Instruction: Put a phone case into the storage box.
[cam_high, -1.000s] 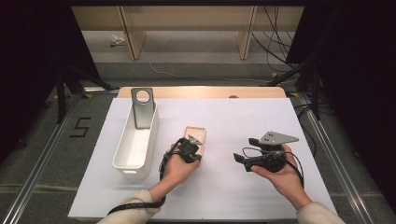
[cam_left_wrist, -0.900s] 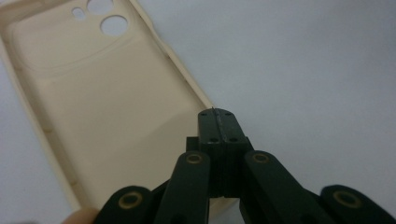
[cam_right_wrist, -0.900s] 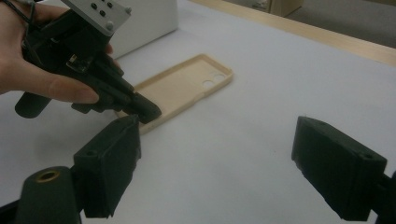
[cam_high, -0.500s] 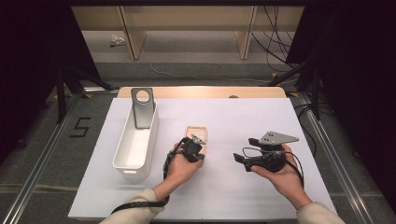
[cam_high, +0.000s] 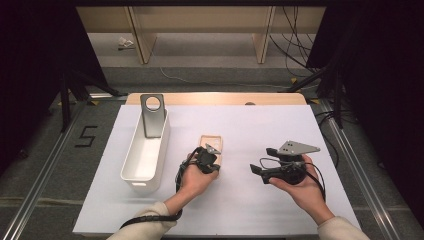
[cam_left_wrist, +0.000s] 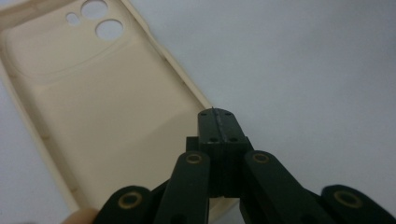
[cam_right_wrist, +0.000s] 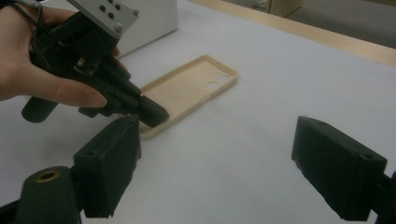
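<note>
L claw (cam_left_wrist: 214, 122): jaws pressed together, tips meeting at the near right rim of the phone case (cam_left_wrist: 93, 116); can't tell if the thin rim is nipped between them or just touched. R claw's view shows the same: L claw (cam_right_wrist: 152, 112) angled down, tip at the case's (cam_right_wrist: 187, 91) near corner.

R claw (cam_right_wrist: 215, 161): jaws spread wide, nothing between, held above the table, aimed toward L claw. In high view R claw (cam_high: 260, 172) sits in the right hand (cam_high: 300, 185), well apart from the case.

Case (cam_high: 212, 145): beige, open side up, camera holes at far end, flat on white table (cam_high: 250, 125), near centre, just right of the white bin (cam_high: 145, 155). Bin is long w/ a grey metal bracket (cam_high: 152, 115) w/ round hole standing at its far end.
</note>
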